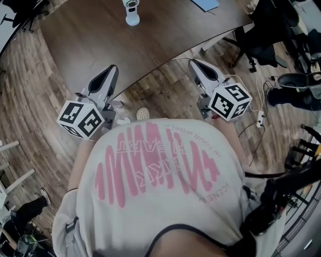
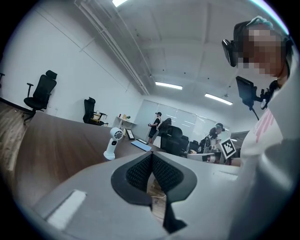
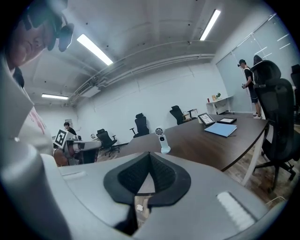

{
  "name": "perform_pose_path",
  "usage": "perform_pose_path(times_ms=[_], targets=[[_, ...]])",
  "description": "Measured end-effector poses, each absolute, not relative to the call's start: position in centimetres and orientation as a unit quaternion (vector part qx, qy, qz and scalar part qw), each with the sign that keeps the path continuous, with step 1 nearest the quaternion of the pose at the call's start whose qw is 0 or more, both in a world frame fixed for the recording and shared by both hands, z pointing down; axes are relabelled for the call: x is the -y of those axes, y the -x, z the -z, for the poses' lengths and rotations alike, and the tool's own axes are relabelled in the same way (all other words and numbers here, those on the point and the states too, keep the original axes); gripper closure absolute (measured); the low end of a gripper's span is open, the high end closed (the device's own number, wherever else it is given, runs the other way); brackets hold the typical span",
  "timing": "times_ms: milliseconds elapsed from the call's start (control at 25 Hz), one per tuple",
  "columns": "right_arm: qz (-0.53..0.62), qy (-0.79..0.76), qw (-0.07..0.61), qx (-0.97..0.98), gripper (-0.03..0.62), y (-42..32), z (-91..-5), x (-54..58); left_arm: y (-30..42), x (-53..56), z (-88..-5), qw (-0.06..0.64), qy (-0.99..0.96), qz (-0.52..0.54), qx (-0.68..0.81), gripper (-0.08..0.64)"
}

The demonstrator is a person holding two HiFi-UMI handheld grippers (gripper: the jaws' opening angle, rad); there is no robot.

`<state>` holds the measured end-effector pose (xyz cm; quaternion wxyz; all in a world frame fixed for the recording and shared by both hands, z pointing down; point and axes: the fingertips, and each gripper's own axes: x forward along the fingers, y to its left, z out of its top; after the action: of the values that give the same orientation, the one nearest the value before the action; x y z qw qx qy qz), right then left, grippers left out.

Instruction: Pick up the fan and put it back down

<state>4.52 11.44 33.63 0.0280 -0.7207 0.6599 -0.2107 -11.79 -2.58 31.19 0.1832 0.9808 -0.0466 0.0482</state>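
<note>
1. Currently the fan [image 1: 131,12] stands upright on the table [image 1: 90,45], with nothing touching it.
2. The left hand-held gripper [image 1: 113,68] and right hand-held gripper [image 1: 192,62] are both closed and empty, by the table's near edge, well apart from the fan.
3. Judging by this, no lift is under way; whether it is finished or still ahead cannot be told.

The right tongs [image 3: 149,154] have their tips pressed together with nothing between them. Beyond them a white fan [image 3: 162,140] stands upright near the left end of the dark worktop [image 3: 206,145]. A blue folder [image 3: 221,129] lies towards the worktop's right end, where a black office chair [image 3: 276,108] stands beside it.
</note>
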Motion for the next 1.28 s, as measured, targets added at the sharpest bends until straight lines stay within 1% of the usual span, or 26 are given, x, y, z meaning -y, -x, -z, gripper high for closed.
perform_pose_path(times_ms=[320,600,920,1280], targets=[[0.221,0.714,0.019,-0.664,0.584,-6.2,-34.4,-3.9,9.6,9.9,-32.2,0.193,-0.978,-0.053,0.049,0.54],[0.241,0.708,0.011,-0.664,0.586,-6.9,-35.7,0.1,7.8,14.1,-32.5,0.199,-0.977,-0.058,0.045,0.54],[0.246,0.711,0.005,-0.659,0.585,-8.1,-36.7,2.4,6.4,16.6,-33.8,0.209,-0.975,-0.058,0.041,0.54],[0.251,0.709,0.002,-0.659,0.585,-9.1,-37.0,3.3,5.4,17.1,-33.7,0.211,-0.975,-0.057,0.04,0.54]])
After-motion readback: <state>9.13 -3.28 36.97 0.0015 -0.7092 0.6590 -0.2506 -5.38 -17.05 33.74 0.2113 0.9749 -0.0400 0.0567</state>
